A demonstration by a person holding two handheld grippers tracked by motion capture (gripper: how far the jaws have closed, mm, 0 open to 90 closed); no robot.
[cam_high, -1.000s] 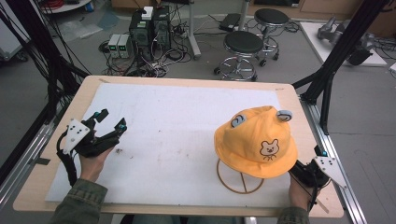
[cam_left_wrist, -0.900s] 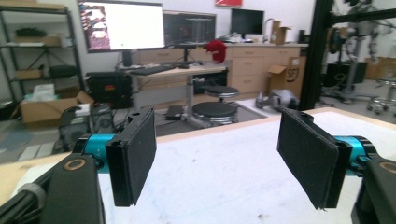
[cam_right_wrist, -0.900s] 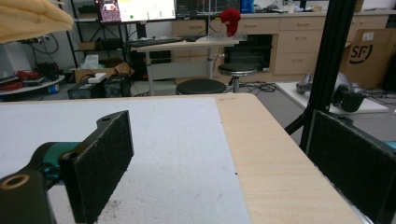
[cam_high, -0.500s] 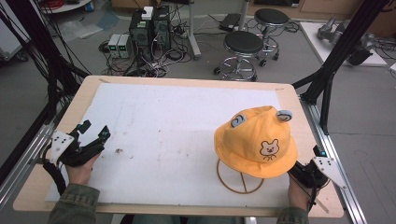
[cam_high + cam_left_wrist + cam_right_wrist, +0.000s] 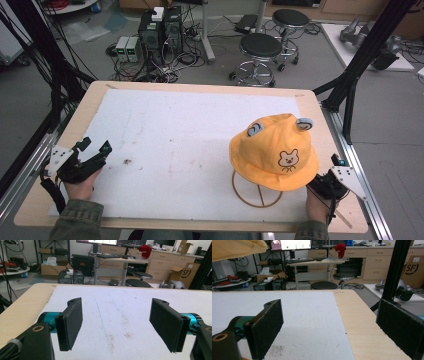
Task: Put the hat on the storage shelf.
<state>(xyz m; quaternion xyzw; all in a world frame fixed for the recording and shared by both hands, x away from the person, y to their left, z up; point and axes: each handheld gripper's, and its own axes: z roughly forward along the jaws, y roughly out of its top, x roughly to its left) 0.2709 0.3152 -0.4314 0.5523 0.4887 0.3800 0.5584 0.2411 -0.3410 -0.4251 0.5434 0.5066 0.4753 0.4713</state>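
A yellow bucket hat with a bear face and two grey ears sits on a wire stand at the right of the white mat. My right gripper rests just right of the hat near the table's front right corner, partly tucked under the brim. In the right gripper view it is open and holds nothing, with the hat brim overhead at the top left. My left gripper lies at the mat's near left edge, far from the hat. Its jaws stand wide open over bare mat.
The white mat covers most of the wooden table. Black frame posts rise at the right edge and dark cables hang at the left. Two stools and computer boxes stand on the floor beyond the far edge.
My left gripper has moved left and back toward the person, from inside the mat to its near left edge. The right gripper and the hat have stayed put.
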